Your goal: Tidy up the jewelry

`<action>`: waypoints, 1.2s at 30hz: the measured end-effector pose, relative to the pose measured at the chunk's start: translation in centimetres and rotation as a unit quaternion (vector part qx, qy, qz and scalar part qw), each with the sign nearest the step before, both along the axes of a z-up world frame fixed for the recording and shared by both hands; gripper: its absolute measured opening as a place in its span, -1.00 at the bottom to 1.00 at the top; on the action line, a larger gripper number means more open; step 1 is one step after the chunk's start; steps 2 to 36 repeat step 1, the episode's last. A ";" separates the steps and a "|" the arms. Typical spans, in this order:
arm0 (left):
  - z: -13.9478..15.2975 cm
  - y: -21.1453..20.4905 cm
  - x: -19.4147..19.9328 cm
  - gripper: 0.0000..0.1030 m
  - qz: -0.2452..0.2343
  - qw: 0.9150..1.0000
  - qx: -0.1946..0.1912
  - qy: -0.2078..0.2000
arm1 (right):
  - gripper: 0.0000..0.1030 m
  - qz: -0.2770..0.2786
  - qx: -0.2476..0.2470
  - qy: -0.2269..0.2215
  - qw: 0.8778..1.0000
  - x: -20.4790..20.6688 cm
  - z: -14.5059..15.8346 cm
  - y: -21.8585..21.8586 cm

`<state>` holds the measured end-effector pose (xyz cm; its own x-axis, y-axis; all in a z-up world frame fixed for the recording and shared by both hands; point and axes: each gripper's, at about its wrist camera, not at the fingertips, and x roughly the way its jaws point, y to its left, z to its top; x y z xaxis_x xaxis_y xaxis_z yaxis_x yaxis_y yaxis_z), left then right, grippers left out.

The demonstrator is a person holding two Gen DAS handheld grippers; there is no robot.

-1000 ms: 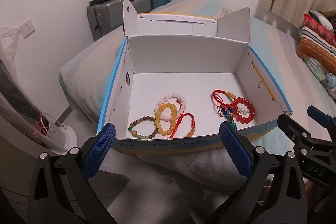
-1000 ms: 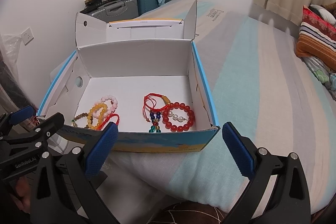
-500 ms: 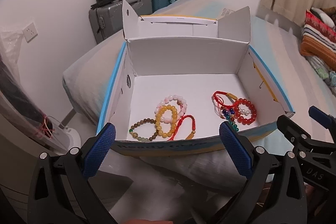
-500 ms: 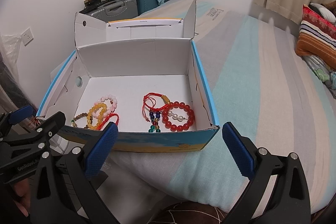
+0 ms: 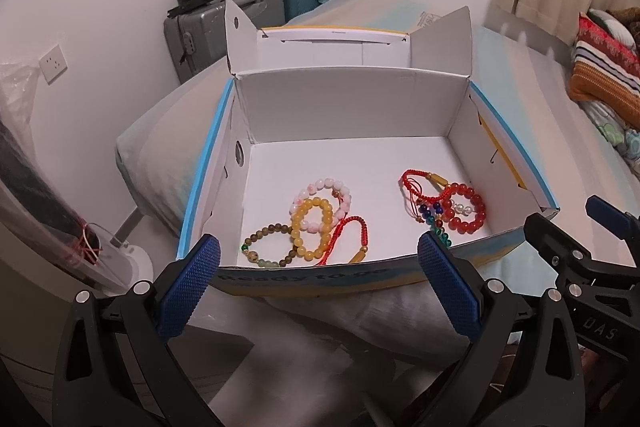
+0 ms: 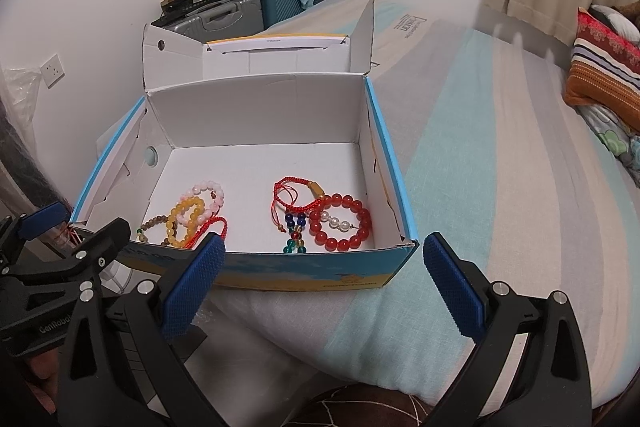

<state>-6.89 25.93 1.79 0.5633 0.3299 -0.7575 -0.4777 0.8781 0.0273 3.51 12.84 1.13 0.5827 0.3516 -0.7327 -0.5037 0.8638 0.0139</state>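
I have both grippers held short of the near wall of the open shoe box [image 5: 500, 247], which sits on the striped bed [image 6: 500, 187] with its lid flipped up behind. My left gripper [image 5: 318, 275] has its blue pads spread wide with nothing between them, and my right gripper [image 6: 324, 281] is spread just as wide and also holds nothing. All the jewelry I can see lies on the box floor in two clusters. On the left, a yellow bead bracelet [image 5: 312, 227] overlaps a pink bead bracelet [image 5: 324, 193], a brown bead bracelet [image 5: 266, 243] and a red cord bracelet [image 5: 348, 239]. On the right, a red bead bracelet [image 6: 340, 227] touches a red cord with a gold bead [image 6: 296, 195] and a strand of coloured beads [image 6: 294, 233]. This fits either pieces already gathered into the box or two tangles waiting to be sorted, so I will not commit to one reading. If I do reach in, I judge the low near wall is the thing to clear, coming over it from above. In the overlapping left pile I would pinch a single strand at an exposed arc, since a careless close could drag its neighbours along. The thin cords look likely to slip out of wide pads.
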 end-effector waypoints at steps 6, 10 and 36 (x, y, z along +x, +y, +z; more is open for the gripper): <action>0.0 0.0 0.0 0.89 0.001 1.000 0.001 0.001 | 0.85 0.000 0.001 0.001 1.000 0.1 0.0 0.0; 0.0 0.0 0.0 0.89 0.001 1.000 0.001 0.001 | 0.85 0.000 0.001 0.001 1.000 0.1 0.0 0.0; 0.0 0.0 0.0 0.89 0.001 1.000 0.001 0.001 | 0.85 0.000 0.001 0.001 1.000 0.1 0.0 0.0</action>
